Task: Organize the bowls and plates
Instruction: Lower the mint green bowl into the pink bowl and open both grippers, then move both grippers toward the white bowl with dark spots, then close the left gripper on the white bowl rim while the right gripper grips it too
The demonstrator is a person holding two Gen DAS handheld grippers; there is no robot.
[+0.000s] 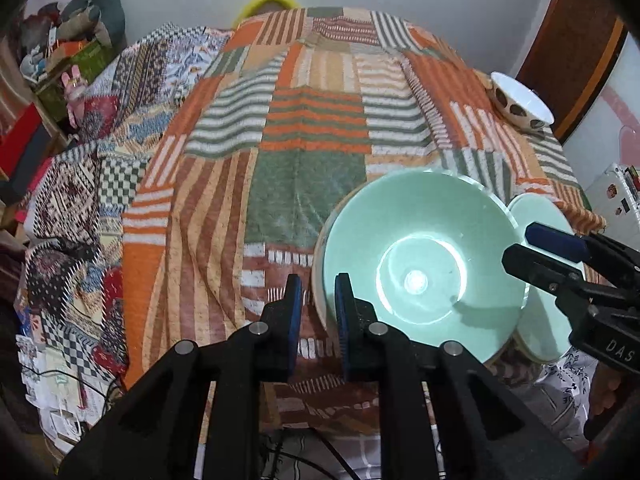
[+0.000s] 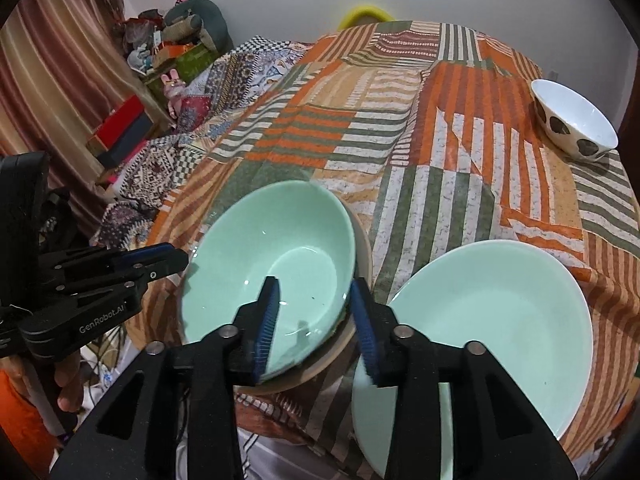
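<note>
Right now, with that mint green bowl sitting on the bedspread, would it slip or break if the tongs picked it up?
Probably slippery: the mint green bowl shows a glossy glaze with bright reflections. Likely rigid and breakable, since it looks ceramic. It seems to rest on a beige plate over soft patchwork cloth, so a push might tip or slide it.

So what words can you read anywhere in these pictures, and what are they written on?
"GenRobot.AI": on the side of the left gripper, seen from the right wrist camera.
"DAS": on the body of the right gripper, cut off at the picture's edge, so probably incomplete.
Stickers on the white box at the right: too small to read.
Bowls and cloth: no words.
</note>
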